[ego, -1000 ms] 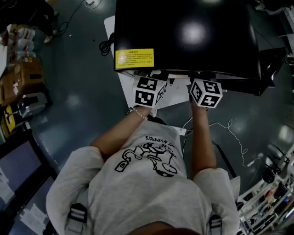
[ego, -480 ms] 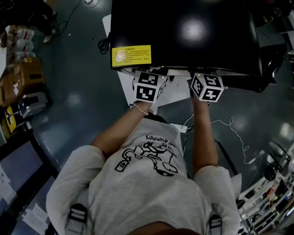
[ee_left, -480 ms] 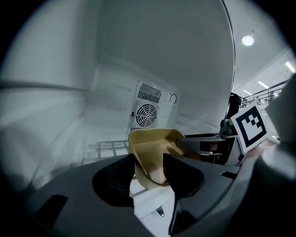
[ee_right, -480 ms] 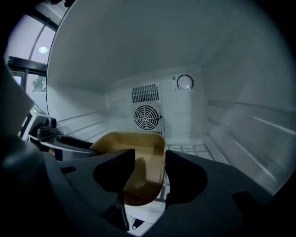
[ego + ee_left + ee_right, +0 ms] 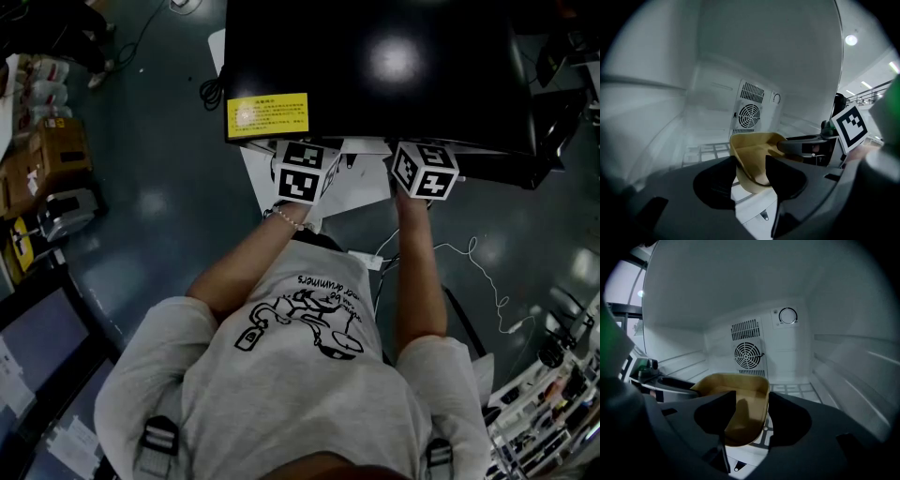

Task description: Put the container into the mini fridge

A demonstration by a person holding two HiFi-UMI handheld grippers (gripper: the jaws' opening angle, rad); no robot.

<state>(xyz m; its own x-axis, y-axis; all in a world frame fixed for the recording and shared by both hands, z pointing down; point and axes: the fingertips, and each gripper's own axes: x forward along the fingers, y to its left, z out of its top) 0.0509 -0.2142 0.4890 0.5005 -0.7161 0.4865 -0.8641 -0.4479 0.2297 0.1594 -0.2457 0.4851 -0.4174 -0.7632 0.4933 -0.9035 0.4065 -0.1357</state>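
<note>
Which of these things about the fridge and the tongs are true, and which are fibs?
1. The tan container is inside the mini fridge. True.
2. The container is full of food. False: it looks empty.
3. A round fan grille is on the fridge's back wall. True.
4. The right tongs are squeezed shut on nothing. False: they stand open, having just been opening, with the container's rim between them.
5. The sticker on top of the fridge is blue. False: it is yellow.
</note>
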